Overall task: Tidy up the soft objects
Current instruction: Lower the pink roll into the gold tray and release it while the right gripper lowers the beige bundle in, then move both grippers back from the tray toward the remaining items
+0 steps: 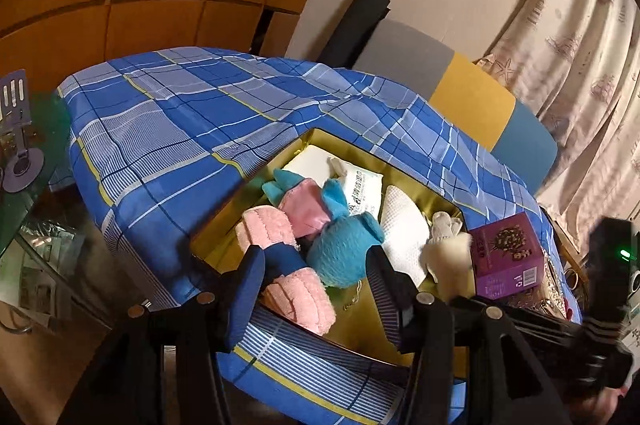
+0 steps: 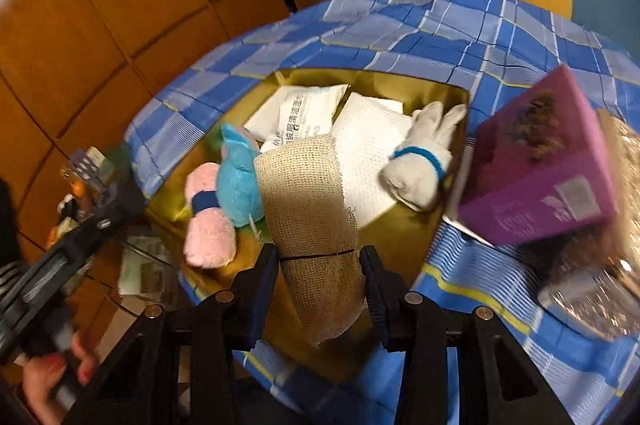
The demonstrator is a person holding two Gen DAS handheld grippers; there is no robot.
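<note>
A gold box (image 1: 360,309) on a blue plaid cloth holds soft things. A pink fluffy roll with a blue band (image 1: 308,305) lies at its near left, beside a blue and pink plush toy (image 1: 344,249). My left gripper (image 1: 316,257) hovers open just above them, and its pads press on nothing. My right gripper (image 2: 318,261) is shut on a tan burlap bundle (image 2: 308,193) tied with black string, held over the gold box (image 2: 404,241). A white plush with a blue collar (image 2: 420,169) lies at the box's right side, on white cloths and packets.
A purple carton (image 2: 540,161) stands on the plaid cloth (image 1: 168,129) right of the box, with clear wrapped items behind it. A glass side table (image 1: 36,185) with a metal stand sits to the left. A hand (image 2: 52,377) holds the left gripper's handle. Cushions and a curtain lie beyond.
</note>
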